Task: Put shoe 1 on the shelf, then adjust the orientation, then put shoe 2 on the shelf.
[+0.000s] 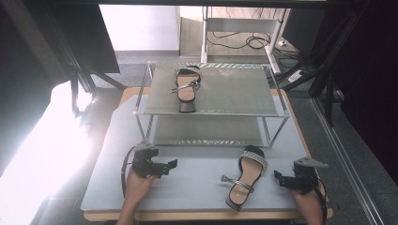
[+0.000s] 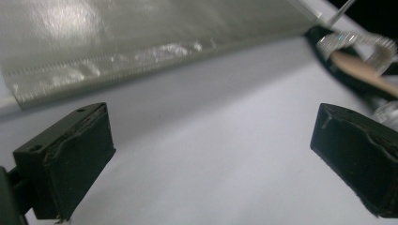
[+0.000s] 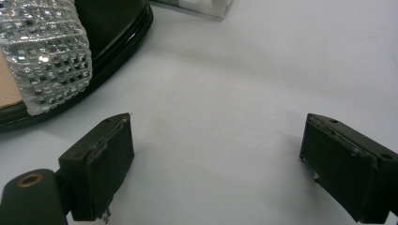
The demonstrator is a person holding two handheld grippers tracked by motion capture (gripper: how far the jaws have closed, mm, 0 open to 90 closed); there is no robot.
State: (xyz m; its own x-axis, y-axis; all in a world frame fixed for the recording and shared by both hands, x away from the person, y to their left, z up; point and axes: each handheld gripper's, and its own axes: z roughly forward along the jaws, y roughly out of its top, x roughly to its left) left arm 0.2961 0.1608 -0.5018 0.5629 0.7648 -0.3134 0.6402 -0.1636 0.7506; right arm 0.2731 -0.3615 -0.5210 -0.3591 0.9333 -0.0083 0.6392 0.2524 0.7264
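A black sandal with glittering silver straps (image 1: 245, 176) lies on the grey table mat, toe toward the rack. Its mate (image 1: 187, 87) rests on the top shelf of a two-tier metal shoe rack (image 1: 213, 107). My left gripper (image 1: 172, 165) sits low on the mat at the front left, open, nothing between its jaws; the sandal (image 2: 355, 61) appears at the upper right of the left gripper view. My right gripper (image 1: 278, 177) stands open just right of the sandal, whose sparkly toe strap (image 3: 47, 51) fills the upper left of the right gripper view.
The rack's lower shelf (image 2: 131, 42) lies close ahead of the left gripper. The grey mat (image 1: 197, 185) covers a wooden table. Dark curtains and frame struts flank both sides; cables and a desk frame (image 1: 244, 33) sit beyond the rack.
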